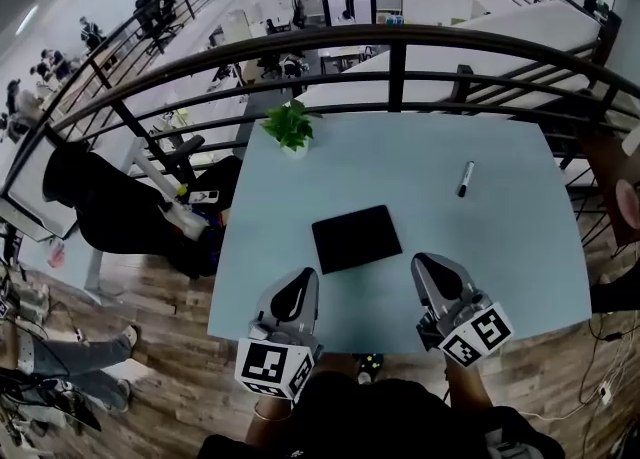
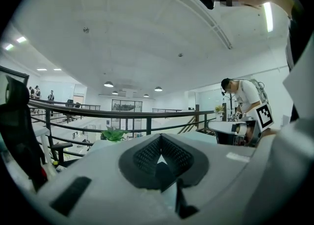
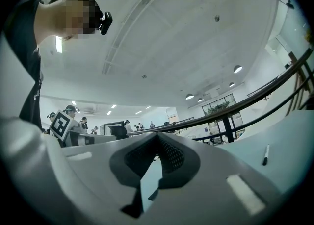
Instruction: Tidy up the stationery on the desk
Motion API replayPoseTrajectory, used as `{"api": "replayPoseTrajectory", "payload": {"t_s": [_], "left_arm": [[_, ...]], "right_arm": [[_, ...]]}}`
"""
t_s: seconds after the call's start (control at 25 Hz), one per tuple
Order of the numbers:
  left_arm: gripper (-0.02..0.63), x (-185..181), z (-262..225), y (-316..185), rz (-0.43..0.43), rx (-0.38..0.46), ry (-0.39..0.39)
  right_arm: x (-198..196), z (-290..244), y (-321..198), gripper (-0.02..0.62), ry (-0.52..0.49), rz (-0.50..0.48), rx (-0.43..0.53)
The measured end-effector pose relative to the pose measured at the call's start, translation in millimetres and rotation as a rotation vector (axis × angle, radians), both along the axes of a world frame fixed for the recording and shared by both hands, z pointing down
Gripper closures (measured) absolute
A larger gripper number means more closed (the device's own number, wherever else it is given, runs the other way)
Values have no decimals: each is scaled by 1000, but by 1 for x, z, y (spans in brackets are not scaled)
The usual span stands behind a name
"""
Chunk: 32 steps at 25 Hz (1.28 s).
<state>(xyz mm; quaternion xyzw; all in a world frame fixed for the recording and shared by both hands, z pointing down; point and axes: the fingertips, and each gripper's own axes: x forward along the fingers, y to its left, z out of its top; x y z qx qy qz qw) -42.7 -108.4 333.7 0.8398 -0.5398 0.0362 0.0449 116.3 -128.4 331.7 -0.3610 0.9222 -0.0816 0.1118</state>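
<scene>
Both hand-held grippers hang over the near edge of the worktop (image 1: 500, 247), side by side and apart. The left hand-held gripper (image 1: 302, 275) has its jaws pressed together with nothing between them; its own view shows the dark ribbed pads (image 2: 147, 156) meeting at the tip, with only a small sliver of light above the join. The right hand-held gripper (image 1: 424, 261) is closed in the same way and holds nothing, its pads (image 3: 171, 156) touching along their front edge. Each carries its cube of square markers at the rear, close to the person's body.

One container is in sight: a small white pot (image 1: 294, 147) at the far left of the worktop, near the black railing (image 1: 400, 37), with a leafy green plant (image 1: 288, 123) growing in it. From the left gripper view the plant (image 2: 114, 134) shows ahead and slightly left of the jaws.

A black notebook (image 1: 356, 238) lies flat on the pale blue surface, just beyond the two grippers and between their lines, nearer the right one's tip than the left's. Neither gripper touches it. A marker pen (image 1: 466, 178) lies farther out on the right, beyond the right gripper and well apart from the notebook; in the right gripper view the marker pen (image 3: 265, 155) rests on the worktop to the right of the jaws.
</scene>
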Motion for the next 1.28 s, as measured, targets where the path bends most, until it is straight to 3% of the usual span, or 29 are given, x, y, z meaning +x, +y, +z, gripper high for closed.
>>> {"api": "replayPoseTrajectory", "payload": {"t_s": [0.44, 0.8, 1.04, 1.28], "left_arm": [[598, -9, 43, -38, -23, -69, -5], [578, -27, 88, -67, -108, -170, -3], [567, -40, 110, -82, -145, -191, 1], [514, -42, 143, -91, -124, -264, 19]], "right_arm": [[-5, 24, -41, 598, 80, -3, -28], [-11, 52, -78, 595, 154, -7, -82], [-18, 72, -104, 592, 199, 5, -114], [-28, 103, -121, 570, 248, -2, -177]]}}
